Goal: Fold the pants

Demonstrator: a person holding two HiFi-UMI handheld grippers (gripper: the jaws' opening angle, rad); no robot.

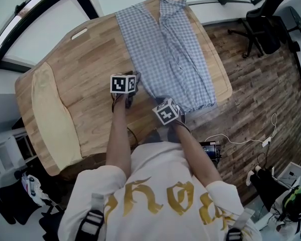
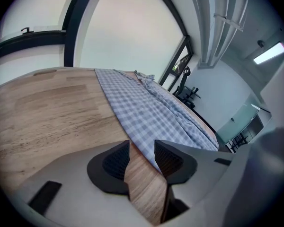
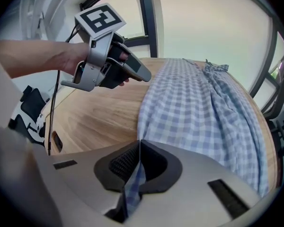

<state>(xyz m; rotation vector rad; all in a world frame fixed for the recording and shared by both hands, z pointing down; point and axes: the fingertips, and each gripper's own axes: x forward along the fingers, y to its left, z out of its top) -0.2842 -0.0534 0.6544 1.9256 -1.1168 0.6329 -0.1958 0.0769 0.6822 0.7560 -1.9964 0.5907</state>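
Right gripper [image 3: 138,144] is clamped on the near edge of the checked pants [image 3: 199,103], cloth pinched between its jaws. Left gripper [image 2: 142,149], alongside, stands half open over the bare table [image 2: 47,112], the pants' edge just beside its right jaw.

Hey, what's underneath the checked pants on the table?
Only the wooden table shows beneath the checked pants, with bare wood beside them. Anything lying directly under the cloth is covered and cannot be seen.

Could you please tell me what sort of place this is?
Probably an office or lab workspace: a black office chair, loose cables on the plank floor, and a wooden table.
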